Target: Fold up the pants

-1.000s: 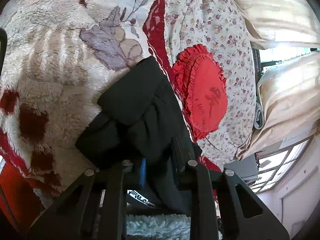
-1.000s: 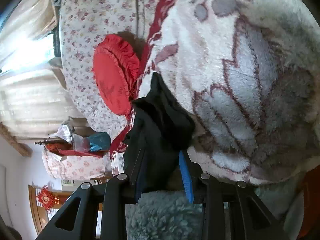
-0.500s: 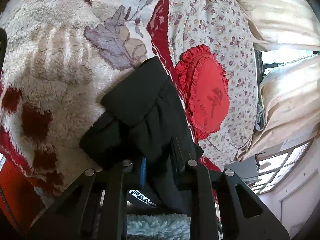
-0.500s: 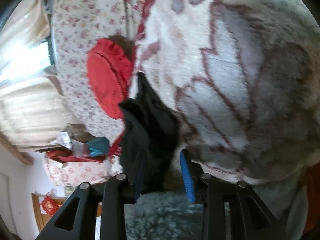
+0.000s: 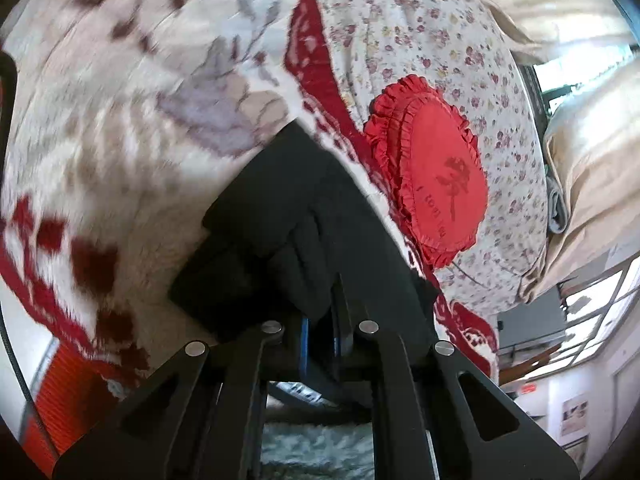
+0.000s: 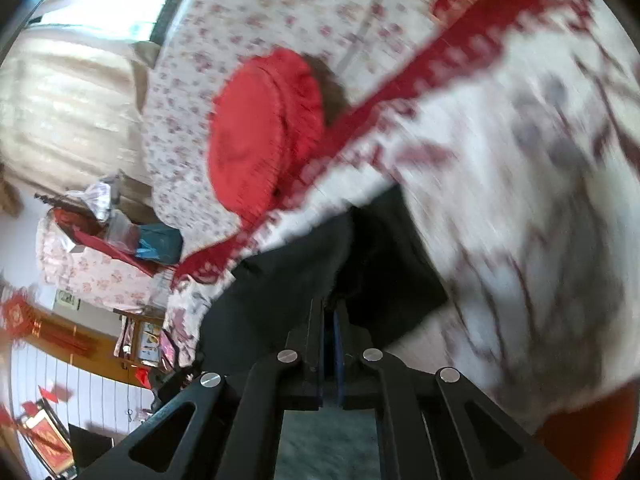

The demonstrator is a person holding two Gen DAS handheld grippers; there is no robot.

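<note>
The black pants lie bunched in folds on a fluffy white blanket with red and grey flowers. My left gripper is shut on the near edge of the pants, with cloth between its blue pads. In the right wrist view the pants hang in front of the camera, and my right gripper is shut on their edge, its pads nearly together. Both views are blurred by motion.
A red heart-shaped frilled cushion lies on a floral quilt just past the pants; it also shows in the right wrist view. Cream curtains and a window stand beyond. Room clutter sits at the left.
My right gripper has closed from open onto the pants' edge and swung, so its view turned. My left gripper stays shut on the pants and has shifted slightly.
</note>
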